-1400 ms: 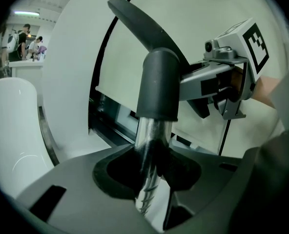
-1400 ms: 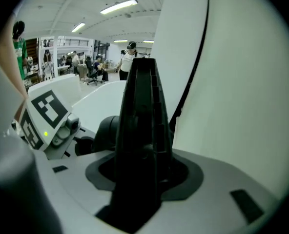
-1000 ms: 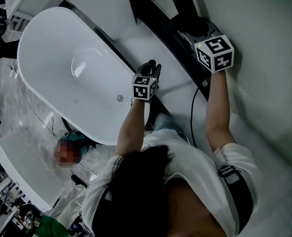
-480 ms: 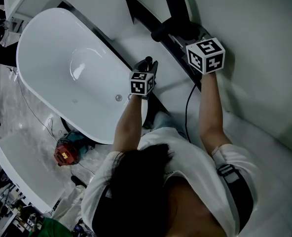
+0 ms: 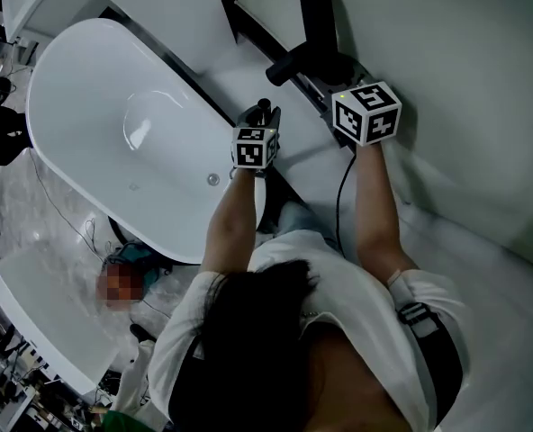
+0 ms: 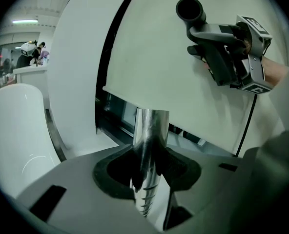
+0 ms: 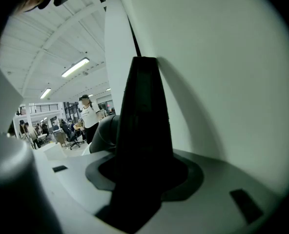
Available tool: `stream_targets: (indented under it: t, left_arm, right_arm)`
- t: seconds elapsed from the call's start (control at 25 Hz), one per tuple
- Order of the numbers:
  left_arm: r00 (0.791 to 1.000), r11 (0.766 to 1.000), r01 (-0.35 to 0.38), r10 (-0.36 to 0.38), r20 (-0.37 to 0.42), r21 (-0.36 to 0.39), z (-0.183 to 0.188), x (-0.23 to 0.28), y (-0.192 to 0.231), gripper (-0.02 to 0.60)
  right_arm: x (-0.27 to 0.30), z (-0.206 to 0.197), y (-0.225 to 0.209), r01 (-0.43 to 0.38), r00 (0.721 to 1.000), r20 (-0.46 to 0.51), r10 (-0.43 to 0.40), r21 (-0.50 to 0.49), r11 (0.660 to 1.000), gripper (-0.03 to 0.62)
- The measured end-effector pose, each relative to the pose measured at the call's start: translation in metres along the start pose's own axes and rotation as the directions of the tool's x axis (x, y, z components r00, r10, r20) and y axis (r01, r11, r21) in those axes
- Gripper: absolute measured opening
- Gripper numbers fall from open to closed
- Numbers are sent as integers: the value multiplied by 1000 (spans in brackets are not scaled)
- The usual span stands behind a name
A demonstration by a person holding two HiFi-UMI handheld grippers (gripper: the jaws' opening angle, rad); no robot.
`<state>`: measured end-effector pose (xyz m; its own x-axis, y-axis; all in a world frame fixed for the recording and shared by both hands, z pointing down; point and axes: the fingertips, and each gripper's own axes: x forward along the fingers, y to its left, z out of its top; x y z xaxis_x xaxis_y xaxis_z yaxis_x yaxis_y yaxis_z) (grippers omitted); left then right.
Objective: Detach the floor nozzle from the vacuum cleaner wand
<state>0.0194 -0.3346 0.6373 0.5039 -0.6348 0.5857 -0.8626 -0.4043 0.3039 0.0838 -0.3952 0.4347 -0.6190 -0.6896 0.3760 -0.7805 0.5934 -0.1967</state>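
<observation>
Both jaws clamped: L wand (image 6: 149,130), R nozzle (image 7: 142,130).

Tight spot: the wall (image 5: 469,52) sits right beside the right gripper (image 5: 328,68), and the tub (image 5: 86,160) rim is just left of the left gripper (image 5: 266,112). The only open gap is between the two. A cable (image 5: 340,196) hangs there by the right arm.

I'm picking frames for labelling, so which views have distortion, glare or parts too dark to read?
Left gripper view: strong fisheye bending, black corners, streaky reflections on the chrome wand between the jaws. Right gripper view: same fisheye; the black vacuum part is a nearly featureless dark silhouette. Head view: even light, fairly sharp, a soft highlight in the bathtub.
</observation>
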Motion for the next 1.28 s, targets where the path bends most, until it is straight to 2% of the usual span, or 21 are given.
stream_targets:
  t: [0.16,0.4,1.28]
  left_arm:
    - [1000,1000,-7,7,-5,-12,1,3,5,133]
    - [1000,1000,-14,13,-22,-15,4,12,10,133]
    - [999,999,18,-19,-43,-37,4,25,14,133]
  right_arm:
    - [2,-15,4,5,1000,-10,-4,33,999,213]
    - [1,-29,1,31,999,-31,-30,17,999,213]
    - [11,-29,2,46,998,-39,-45,2,999,213]
